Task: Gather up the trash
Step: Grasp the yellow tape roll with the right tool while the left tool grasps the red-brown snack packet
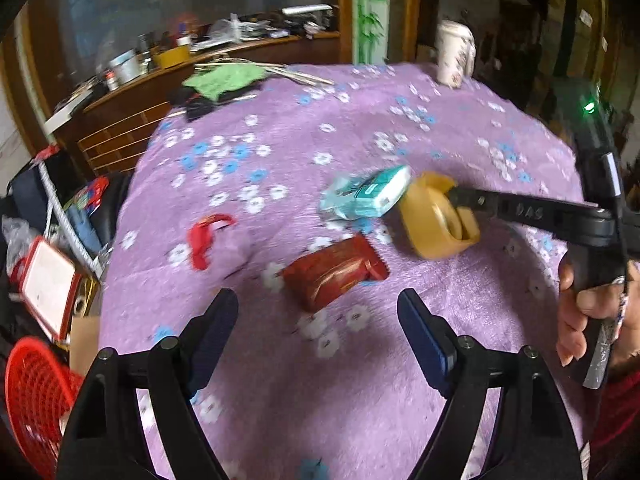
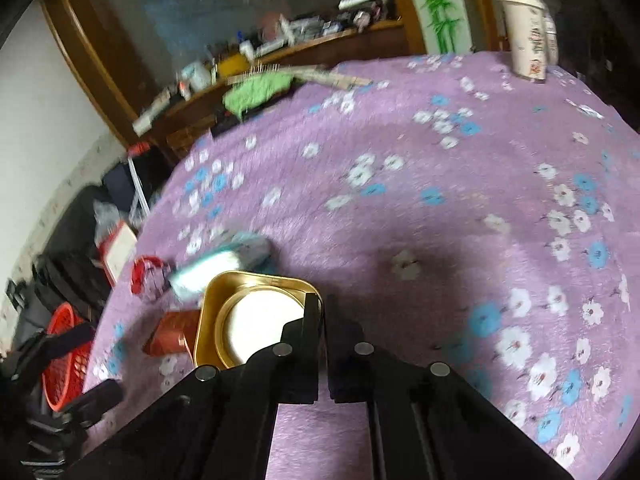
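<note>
1. The table was covered with a purple cloth (image 1: 440, 320) printed with white and blue flowers, and four bits of trash lay close together near its middle.
2. The right gripper (image 2: 322, 312) had its two fingers drawn together on the near rim of a gold tray (image 2: 224, 320), a shallow square dish with a round white inside; one finger sat inside the rim, the other outside.
3. In the left wrist view the same gold tray (image 1: 424, 224) stood tilted on the cloth, with the right gripper (image 1: 454, 196) reaching in from the right and a hand (image 1: 580, 316) gripping its handle at the frame's edge.
4. The left gripper (image 1: 320, 312) hung above the cloth with its fingers spread wide and nothing between them.
5. Just beyond its fingertips lay a dark red packet (image 1: 336, 272), flat on the cloth and untouched.
6. A teal and white tissue pack (image 1: 364, 196) lay behind the red packet, touching or just beside the gold tray's left side.
7. A small red wrapper (image 1: 206, 240) lay apart to the left of these, nearer the table's edge.
8. A red basket (image 1: 36, 392) stood off the table, low at the left.
9. A white paper cup (image 1: 454, 56) stood upright at the far edge of the table, and a green cloth (image 1: 224, 80) lay at the far left corner.
10. Both views were blurred.
</note>
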`<state>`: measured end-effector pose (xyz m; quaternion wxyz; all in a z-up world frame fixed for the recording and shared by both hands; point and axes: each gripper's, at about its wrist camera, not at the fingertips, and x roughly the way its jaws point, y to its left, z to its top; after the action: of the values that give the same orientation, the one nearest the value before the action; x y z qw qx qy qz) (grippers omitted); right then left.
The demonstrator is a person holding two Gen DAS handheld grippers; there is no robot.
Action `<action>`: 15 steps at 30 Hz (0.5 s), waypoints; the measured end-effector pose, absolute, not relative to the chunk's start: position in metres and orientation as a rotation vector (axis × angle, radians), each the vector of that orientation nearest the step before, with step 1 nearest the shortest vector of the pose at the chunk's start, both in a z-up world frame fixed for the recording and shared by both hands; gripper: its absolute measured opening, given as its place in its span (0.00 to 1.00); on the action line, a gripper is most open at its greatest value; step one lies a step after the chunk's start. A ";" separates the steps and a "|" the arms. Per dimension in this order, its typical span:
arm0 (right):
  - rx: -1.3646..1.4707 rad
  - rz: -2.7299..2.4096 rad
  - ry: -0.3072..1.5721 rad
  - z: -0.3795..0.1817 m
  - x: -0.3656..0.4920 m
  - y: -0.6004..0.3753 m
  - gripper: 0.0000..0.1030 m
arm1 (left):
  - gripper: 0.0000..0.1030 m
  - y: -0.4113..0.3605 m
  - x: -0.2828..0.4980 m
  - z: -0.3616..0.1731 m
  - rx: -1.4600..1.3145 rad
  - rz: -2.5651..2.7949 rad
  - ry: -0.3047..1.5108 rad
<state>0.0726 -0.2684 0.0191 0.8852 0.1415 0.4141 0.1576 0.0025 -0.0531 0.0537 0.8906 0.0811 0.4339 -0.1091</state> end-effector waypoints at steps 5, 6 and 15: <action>0.344 0.373 0.752 0.031 0.069 -0.288 0.03 | 0.79 -0.071 0.020 0.046 0.242 -0.246 0.886; 0.327 0.371 0.731 0.035 0.067 -0.288 0.03 | 0.79 -0.074 0.025 0.043 0.249 -0.257 0.894; 0.340 0.414 0.699 0.042 0.061 -0.291 0.03 | 0.78 -0.071 0.052 0.017 0.241 -0.303 0.953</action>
<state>0.0606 -0.2905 0.0415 0.9047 0.1645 0.3381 0.2005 0.0518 -0.0710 0.0172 0.8705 0.1154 0.4560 -0.1447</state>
